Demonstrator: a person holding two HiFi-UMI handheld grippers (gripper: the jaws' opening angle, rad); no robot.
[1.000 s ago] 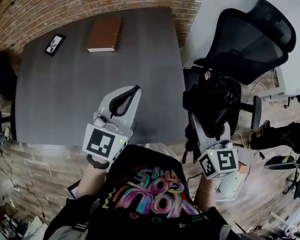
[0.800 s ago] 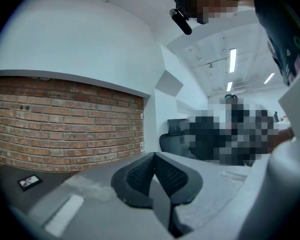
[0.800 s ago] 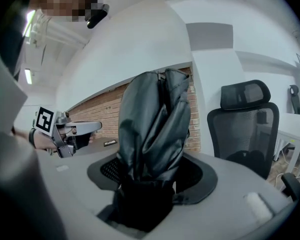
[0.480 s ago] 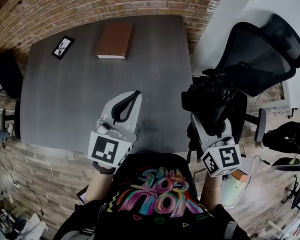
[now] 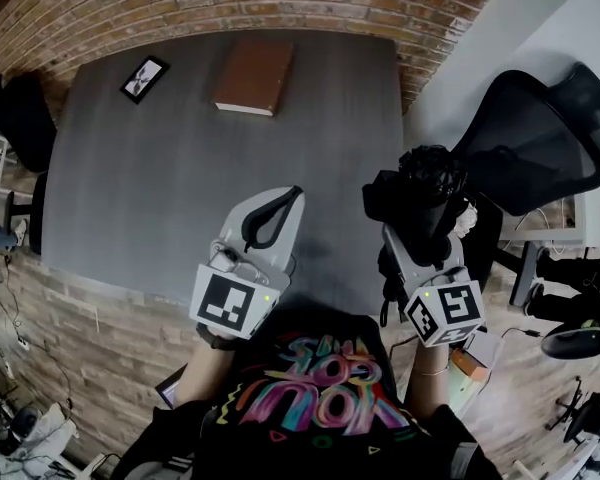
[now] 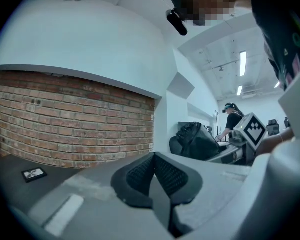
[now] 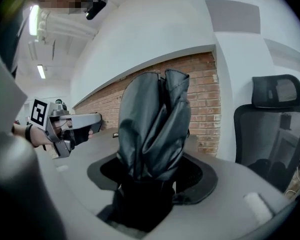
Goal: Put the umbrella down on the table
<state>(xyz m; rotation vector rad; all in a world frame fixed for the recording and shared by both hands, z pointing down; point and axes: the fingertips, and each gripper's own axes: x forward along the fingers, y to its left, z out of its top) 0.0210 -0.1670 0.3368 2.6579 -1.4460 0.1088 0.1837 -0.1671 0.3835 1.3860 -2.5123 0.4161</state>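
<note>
At table (image 5: 160,168) edge, carrying umbrella (image 7: 152,119) clenched in right gripper (image 7: 150,184), with left gripper (image 6: 155,176) pinched together, empty; next, lower flat and release.

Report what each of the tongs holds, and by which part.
Right tongs: the folded black umbrella, clamped around its near end, with the bundled canopy sticking out past the jaws. Left tongs: shut, holding nothing.

The right gripper (image 7: 152,178) has its jaws clamped on a folded black umbrella (image 7: 152,119), brick wall (image 7: 202,109) behind, office chair (image 7: 271,121) at right.
</note>
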